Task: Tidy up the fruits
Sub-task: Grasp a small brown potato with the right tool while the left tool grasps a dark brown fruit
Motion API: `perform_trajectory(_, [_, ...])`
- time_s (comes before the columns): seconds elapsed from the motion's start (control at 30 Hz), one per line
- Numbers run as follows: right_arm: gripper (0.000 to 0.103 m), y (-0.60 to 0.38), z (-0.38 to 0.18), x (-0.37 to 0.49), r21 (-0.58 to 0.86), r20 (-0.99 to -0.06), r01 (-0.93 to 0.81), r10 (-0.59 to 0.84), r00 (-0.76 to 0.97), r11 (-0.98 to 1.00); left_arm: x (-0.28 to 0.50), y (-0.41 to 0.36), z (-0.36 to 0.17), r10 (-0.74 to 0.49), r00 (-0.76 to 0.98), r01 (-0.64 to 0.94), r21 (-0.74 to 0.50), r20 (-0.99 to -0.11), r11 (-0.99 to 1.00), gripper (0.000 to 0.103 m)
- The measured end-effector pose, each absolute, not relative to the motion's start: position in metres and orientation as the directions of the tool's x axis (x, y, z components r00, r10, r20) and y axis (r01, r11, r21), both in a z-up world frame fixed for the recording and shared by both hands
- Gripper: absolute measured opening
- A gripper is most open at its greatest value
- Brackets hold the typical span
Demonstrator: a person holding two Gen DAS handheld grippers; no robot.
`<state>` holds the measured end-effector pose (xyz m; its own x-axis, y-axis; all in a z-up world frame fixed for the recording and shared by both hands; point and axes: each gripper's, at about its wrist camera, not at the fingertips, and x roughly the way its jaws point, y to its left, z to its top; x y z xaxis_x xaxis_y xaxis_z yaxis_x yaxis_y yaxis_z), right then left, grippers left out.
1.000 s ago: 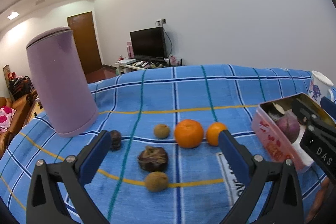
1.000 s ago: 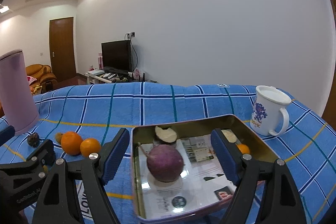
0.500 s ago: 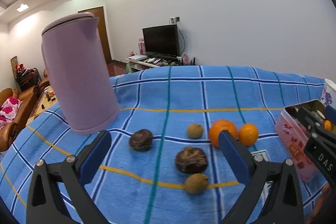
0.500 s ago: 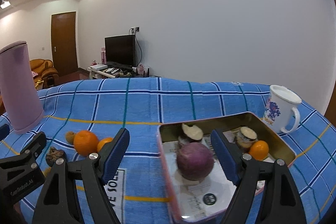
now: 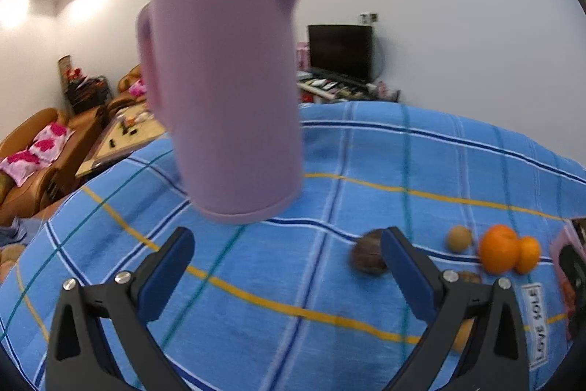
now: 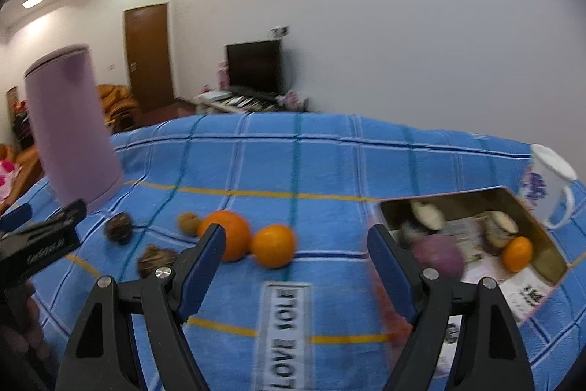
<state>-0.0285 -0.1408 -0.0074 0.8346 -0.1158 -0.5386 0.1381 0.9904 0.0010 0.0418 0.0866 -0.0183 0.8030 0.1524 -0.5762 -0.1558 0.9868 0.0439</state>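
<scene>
Blue checked cloth covers the desk (image 6: 329, 163), and on it the loose fruit sits in a cluster near the lilac kettle (image 5: 223, 90): a large orange (image 6: 229, 239), a smaller orange (image 6: 274, 251), two dark mangosteens (image 6: 118, 228) and a brown round fruit (image 6: 188, 222), all outside the open tin (image 6: 538, 237), which we judge to be the collecting place since it already holds a purple fruit (image 6: 437, 257), cut halves and a small orange (image 6: 517, 253). Our left gripper (image 5: 287, 253) is spread wide with nothing between its pads, aimed at bare cloth below the kettle with a mangosteen (image 5: 368, 255) just by its right pad, likely the next pick. Our right gripper (image 6: 295, 250) is likewise wide and empty, framing the oranges, ready to carry one to the tin.
</scene>
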Motion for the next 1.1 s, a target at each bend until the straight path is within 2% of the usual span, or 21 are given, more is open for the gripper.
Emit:
perform_trajectory(0.27, [0.079, -0.097, -0.022, -0.015, 0.062, -0.636, -0.082, 0.103, 0.765, 0.995, 0.048, 0.105, -0.025, 0.19, 0.765, -0.198, 0.057, -0.615, 0.979, 0.103])
perform_trajectory(0.4, [0.058, -0.078, -0.036, -0.005, 0.106, -0.703, -0.169, 0.194, 0.684, 0.98, 0.044, 0.106, -0.021, 0.156, 0.782, -0.168, 0.036, -0.604, 0.985, 0.103])
perform_trajectory(0.57, [0.051, -0.068, -0.048, 0.002, 0.121, -0.753, -0.199, 0.22, 0.62, 0.973, 0.042, 0.1, -0.02, 0.156, 0.791, -0.152, 0.057, -0.591, 0.987, 0.103])
perform_trajectory(0.73, [0.033, -0.069, -0.049, 0.002, 0.126, -0.77, -0.224, 0.238, 0.592, 0.966, 0.041, 0.096, -0.018, 0.143, 0.806, -0.133, 0.058, -0.575, 0.989, 0.103])
perform_trajectory(0.9, [0.032, -0.077, -0.047, -0.005, 0.113, -0.771, -0.233, 0.233, 0.593, 0.966, 0.041, 0.094, -0.017, 0.115, 0.816, -0.108, 0.045, -0.567, 0.993, 0.103])
perform_trajectory(1.1, [0.032, -0.115, -0.039, -0.011, 0.188, -0.724, -0.135, 0.231, 0.65, 0.973, 0.037, 0.088, -0.015, 0.028, 0.838, -0.038, -0.006, -0.545, 0.999, 0.103])
